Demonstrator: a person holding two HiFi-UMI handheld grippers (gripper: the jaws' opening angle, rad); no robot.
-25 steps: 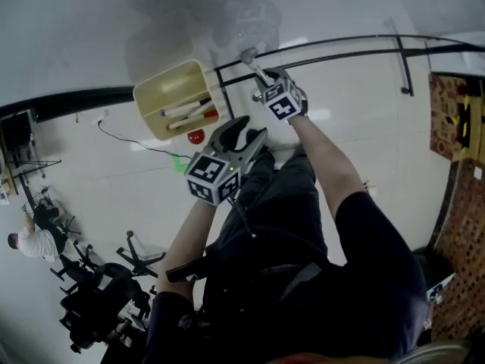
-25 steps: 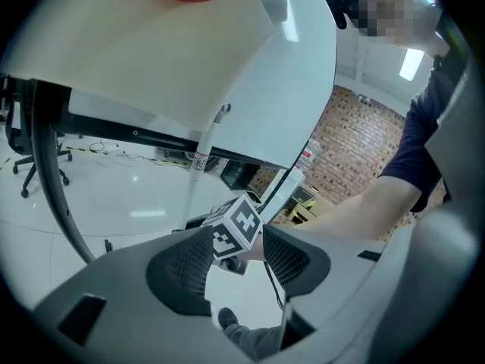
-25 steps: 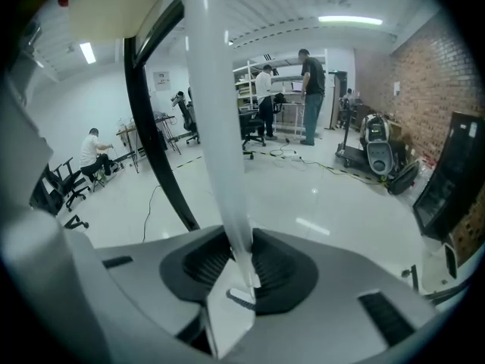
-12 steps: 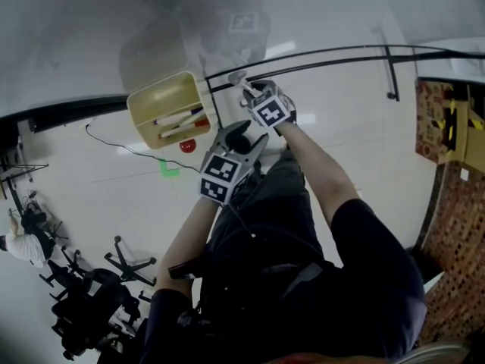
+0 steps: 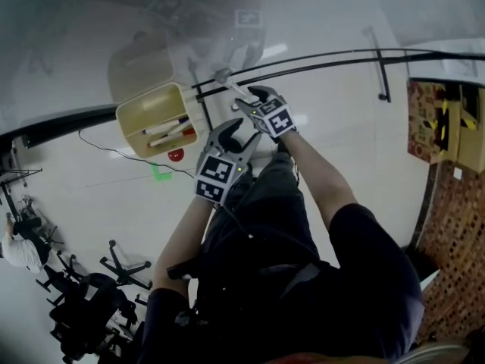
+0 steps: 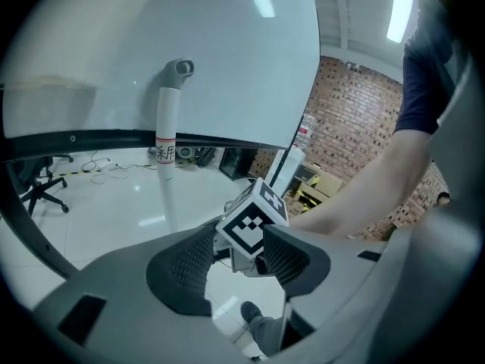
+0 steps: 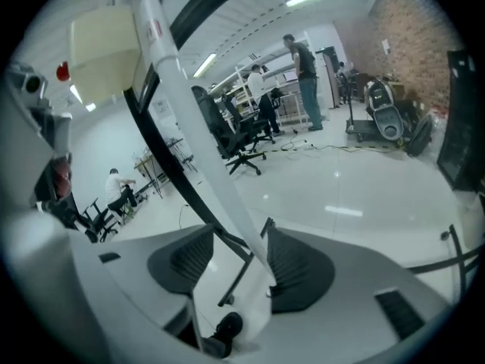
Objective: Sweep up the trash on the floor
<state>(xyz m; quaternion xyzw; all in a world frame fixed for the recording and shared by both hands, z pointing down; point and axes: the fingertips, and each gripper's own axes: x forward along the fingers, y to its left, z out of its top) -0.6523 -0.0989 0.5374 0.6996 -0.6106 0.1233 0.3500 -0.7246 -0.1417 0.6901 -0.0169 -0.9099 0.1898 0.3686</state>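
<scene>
Only partly in frame: white handle (image 7: pixel 193 127)

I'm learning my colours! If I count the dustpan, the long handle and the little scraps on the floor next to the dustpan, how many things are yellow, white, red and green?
Yellow: 1, the dustpan
White: 1, the handle
Red: 1, the red scrap beside the dustpan
Green: 1, the green scrap just below it
Total: 4

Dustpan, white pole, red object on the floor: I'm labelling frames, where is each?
Yellow dustpan (image 5: pixel 136 108), head view, bare inner wall.
White pole (image 7: pixel 181 97), right gripper view, mid-shaft.
Red object (image 5: pixel 176 155), head view, its centre.
</scene>
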